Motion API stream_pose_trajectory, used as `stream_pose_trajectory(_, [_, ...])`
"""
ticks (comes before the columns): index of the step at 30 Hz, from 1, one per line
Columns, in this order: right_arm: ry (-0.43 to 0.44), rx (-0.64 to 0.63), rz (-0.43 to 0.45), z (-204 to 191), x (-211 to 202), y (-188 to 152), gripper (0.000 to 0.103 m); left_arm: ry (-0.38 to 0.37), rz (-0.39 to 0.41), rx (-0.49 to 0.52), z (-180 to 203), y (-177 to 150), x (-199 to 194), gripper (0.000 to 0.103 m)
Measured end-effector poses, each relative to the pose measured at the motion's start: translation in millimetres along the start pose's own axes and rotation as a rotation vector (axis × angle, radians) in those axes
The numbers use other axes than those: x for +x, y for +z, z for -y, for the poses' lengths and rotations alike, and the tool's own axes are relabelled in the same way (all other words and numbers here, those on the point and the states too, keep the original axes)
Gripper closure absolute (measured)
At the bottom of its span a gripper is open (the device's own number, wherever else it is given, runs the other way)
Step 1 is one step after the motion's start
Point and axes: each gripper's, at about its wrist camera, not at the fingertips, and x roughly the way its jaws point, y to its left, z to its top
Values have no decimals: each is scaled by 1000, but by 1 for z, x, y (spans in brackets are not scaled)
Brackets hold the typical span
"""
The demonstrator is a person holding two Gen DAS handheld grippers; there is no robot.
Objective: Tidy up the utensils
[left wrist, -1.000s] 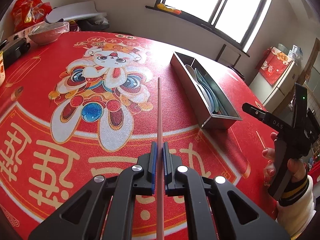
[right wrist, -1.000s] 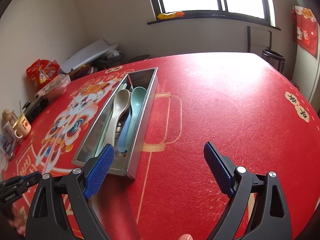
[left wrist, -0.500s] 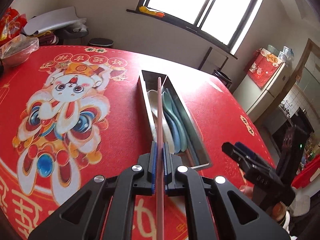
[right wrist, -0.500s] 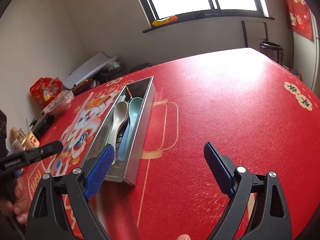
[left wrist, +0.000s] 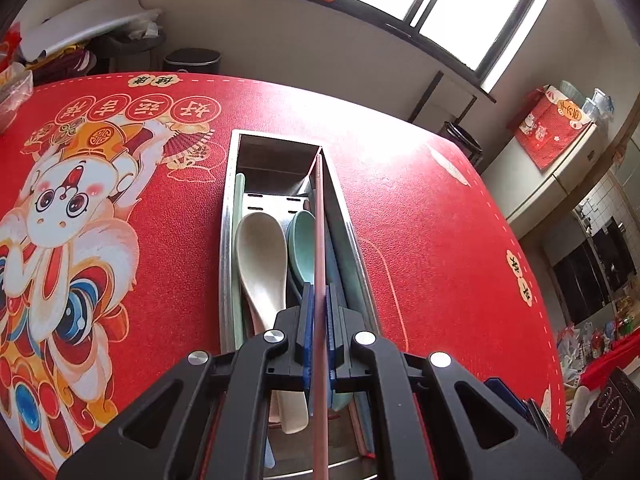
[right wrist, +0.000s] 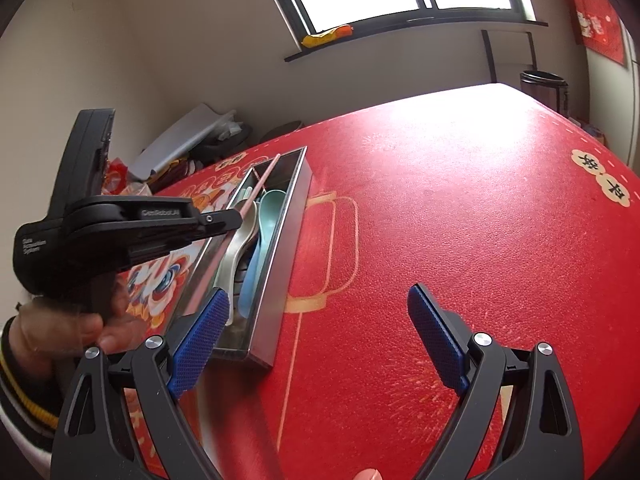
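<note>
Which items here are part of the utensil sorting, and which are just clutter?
Part of the job:
- pink chopstick, clamped in the left hand-held gripper
- metal tray
- beige spoon and teal spoon inside it

Just lying about:
- trash bin
- orange item on the windowsill
- snack bag

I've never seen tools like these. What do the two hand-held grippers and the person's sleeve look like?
Both grippers are black plastic with silver screws and blue textured pads. The left gripper carries small white lettering on its side; the right gripper has two angled fingers. The sleeve has a black cuff with yellow stripes over white fabric.
</note>
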Motion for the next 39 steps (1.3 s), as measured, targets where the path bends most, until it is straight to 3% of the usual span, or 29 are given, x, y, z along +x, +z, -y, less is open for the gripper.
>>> stream_pose_trajectory(10, [11, 7, -12, 0, 4, 0, 15, 12, -33, 44, 2, 0, 16, 95])
stream_pose_trajectory(16, [17, 20, -18, 2, 8, 1, 15, 37, -6, 142, 11, -2, 0, 70])
stream_pose_trajectory(22, [15, 40, -23, 8, 11, 0, 15, 82, 48, 233, 11, -8, -29, 38])
stream_pose_trajectory(24, [12, 51, -24, 10, 12, 0, 15, 109, 68, 260, 9, -11, -40, 22])
stream_pose_trajectory(27, [-1, 70, -27, 14, 13, 0, 15, 144, 94, 287, 4, -17, -56, 11])
stream_pose_trajectory(34, [-108, 59, -7, 5, 1, 4, 15, 234, 161, 348, -9, -34, -94, 6])
stream_pose_trajectory(39, [-205, -14, 57, -16, -28, 16, 15, 252, 241, 381, -14, -44, -129, 6])
